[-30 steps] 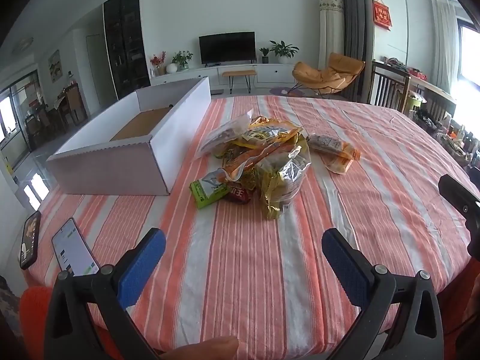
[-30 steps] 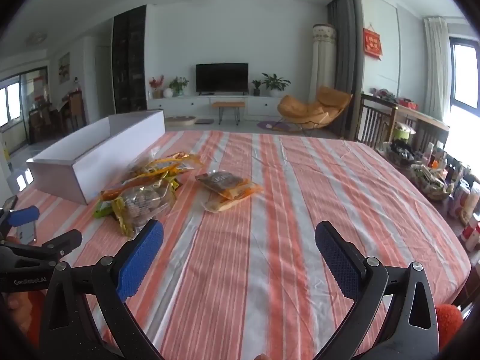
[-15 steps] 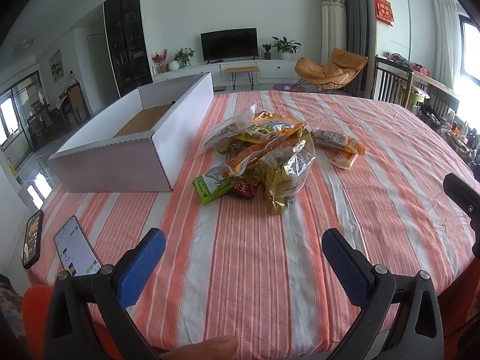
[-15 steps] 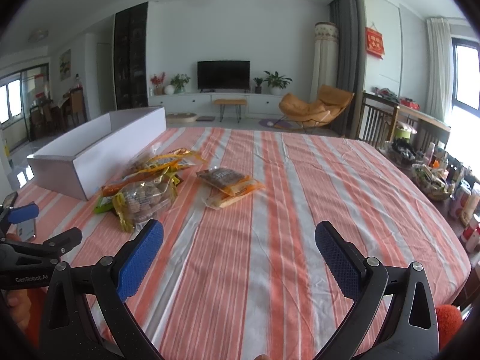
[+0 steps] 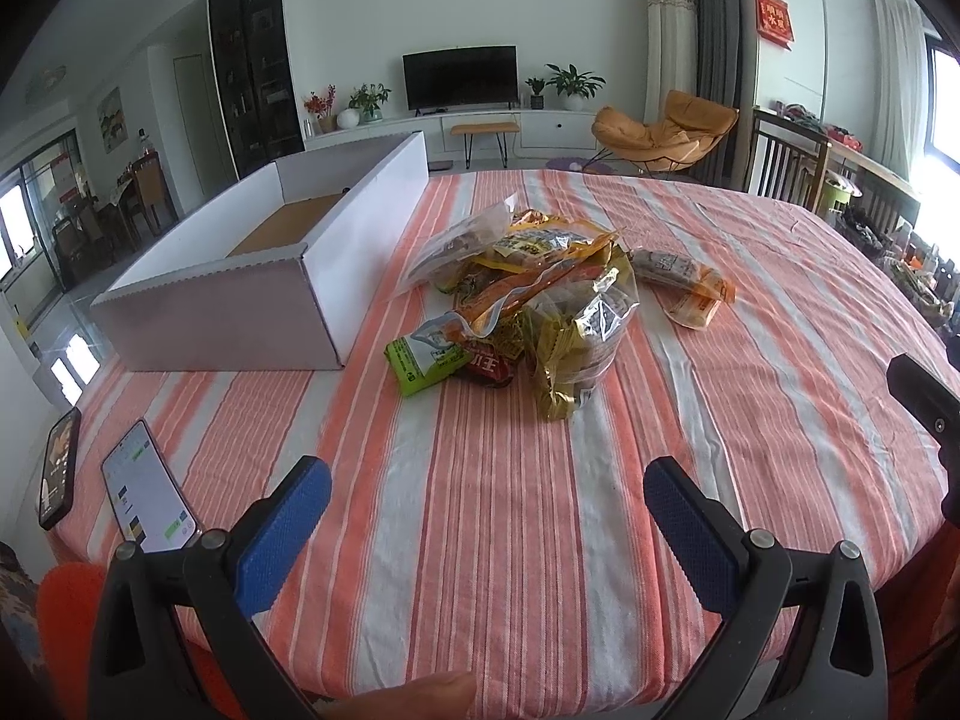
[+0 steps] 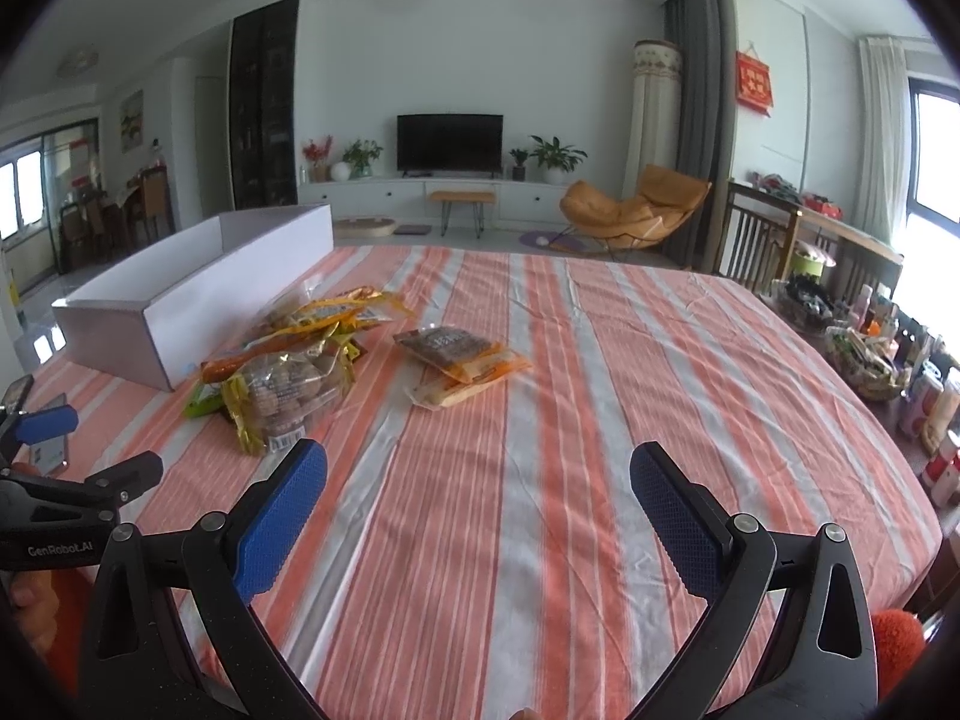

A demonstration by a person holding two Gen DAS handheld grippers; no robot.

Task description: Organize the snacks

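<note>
Both rigs crept nearer snack pile (image 5: 528,312) over last second. Left hand-held gripper (image 5: 486,516) and right hand-held gripper (image 6: 477,495): released, empty. Pile on bench (image 5: 780,360) beside white cardboard box (image 5: 240,312); nothing boxed yet.

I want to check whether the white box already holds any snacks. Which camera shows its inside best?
The left wrist view: it looks down into the white box, showing a brown floor with no snacks visible on the part in sight. The right wrist view sees the box from low and side-on, mostly outer walls, with the floor hidden.
</note>
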